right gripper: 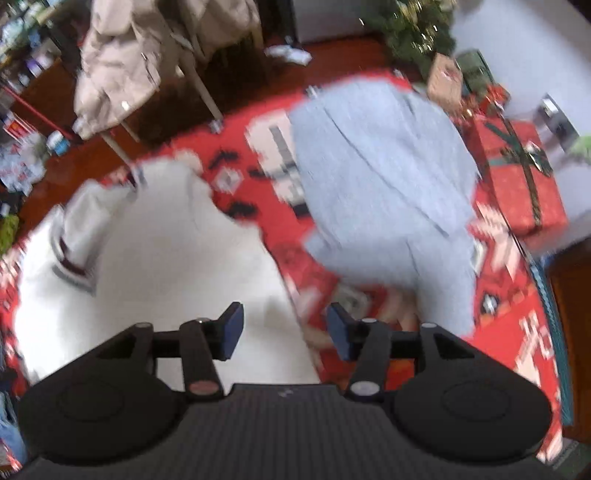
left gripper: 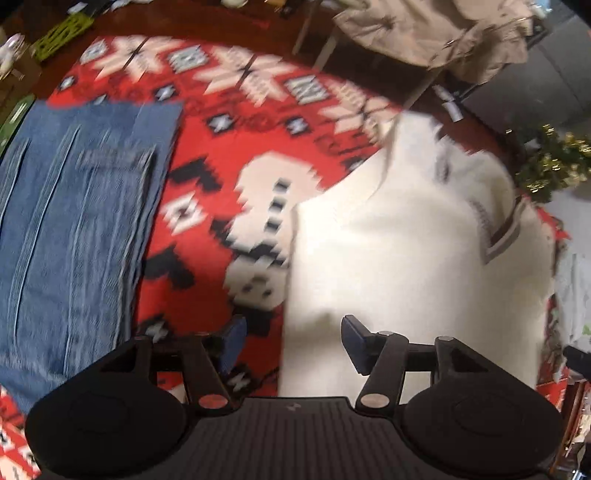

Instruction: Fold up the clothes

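Note:
A white garment with a striped brown collar (left gripper: 406,240) lies folded on the red patterned blanket (left gripper: 229,122). My left gripper (left gripper: 291,343) hangs open over its left edge, nothing between the fingers. Folded blue denim (left gripper: 74,221) lies at the left of that view. In the right wrist view the same white garment (right gripper: 155,258) lies at lower left and a light grey-blue garment (right gripper: 384,184) lies crumpled to its right. My right gripper (right gripper: 284,332) is open above the white garment's right edge, holding nothing. Both views are motion-blurred.
A beige coat (right gripper: 122,66) hangs over a chair behind the blanket. A wrapped red gift box (right gripper: 517,177) and a decorated tree (right gripper: 417,29) stand at the right. Wooden floor (right gripper: 332,55) surrounds the blanket, with clutter at the far left (right gripper: 26,140).

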Motion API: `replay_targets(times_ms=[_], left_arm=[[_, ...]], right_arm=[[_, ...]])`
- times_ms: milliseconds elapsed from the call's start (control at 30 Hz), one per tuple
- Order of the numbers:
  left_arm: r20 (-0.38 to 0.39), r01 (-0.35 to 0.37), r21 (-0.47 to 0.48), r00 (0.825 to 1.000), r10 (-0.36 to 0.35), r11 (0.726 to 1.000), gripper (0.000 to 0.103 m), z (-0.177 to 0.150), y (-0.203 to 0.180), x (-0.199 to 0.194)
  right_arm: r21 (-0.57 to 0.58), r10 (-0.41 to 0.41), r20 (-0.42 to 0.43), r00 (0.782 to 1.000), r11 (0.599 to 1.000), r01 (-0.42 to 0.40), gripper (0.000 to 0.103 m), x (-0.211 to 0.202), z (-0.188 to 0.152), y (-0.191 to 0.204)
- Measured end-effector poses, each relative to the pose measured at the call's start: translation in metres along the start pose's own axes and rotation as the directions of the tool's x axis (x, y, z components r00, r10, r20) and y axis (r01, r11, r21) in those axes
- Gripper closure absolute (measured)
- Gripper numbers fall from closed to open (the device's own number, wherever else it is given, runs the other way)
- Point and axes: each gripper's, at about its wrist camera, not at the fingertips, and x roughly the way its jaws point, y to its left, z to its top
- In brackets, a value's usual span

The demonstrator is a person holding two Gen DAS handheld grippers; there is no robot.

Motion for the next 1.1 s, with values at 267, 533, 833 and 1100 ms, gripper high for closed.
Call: replay_targets(times_ms=[267, 533, 833, 1100], left_arm=[[-0.006, -0.026, 0.086, 1.000, 0.026, 0.996, 0.052, -0.022, -0.012, 0.014], [-0.014, -0.051, 0.173, 0.998, 0.054, 0.984, 0.094, -0.030, -0.029, 0.018], [-0.015, -0.058, 0.104, 0.998, 0.060, 0.993, 0.080, -0.035, -0.017, 0.008], [-0.121, -0.010, 0.054, 0.993, 0.017, 0.998, 0.072, -0.061, -0.010, -0.003]], right_arm=[[-0.091, -0.053, -0.049, 0.997, 0.995, 0.048, 0.079, 0.038, -0.033, 0.005], [-0.167, -0.086, -0.018, 0.996, 0.982, 0.082, 0.102, 0.044, -0.032, 0.017], [-0.090, -0.069, -0.008, 0.998, 0.994, 0.068, 0.101, 0.021, -0.029, -0.004], [-0.125, -0.031, -0.112, 0.993, 0.992, 0.017, 0.087, 0.003, -0.070, 0.002]])
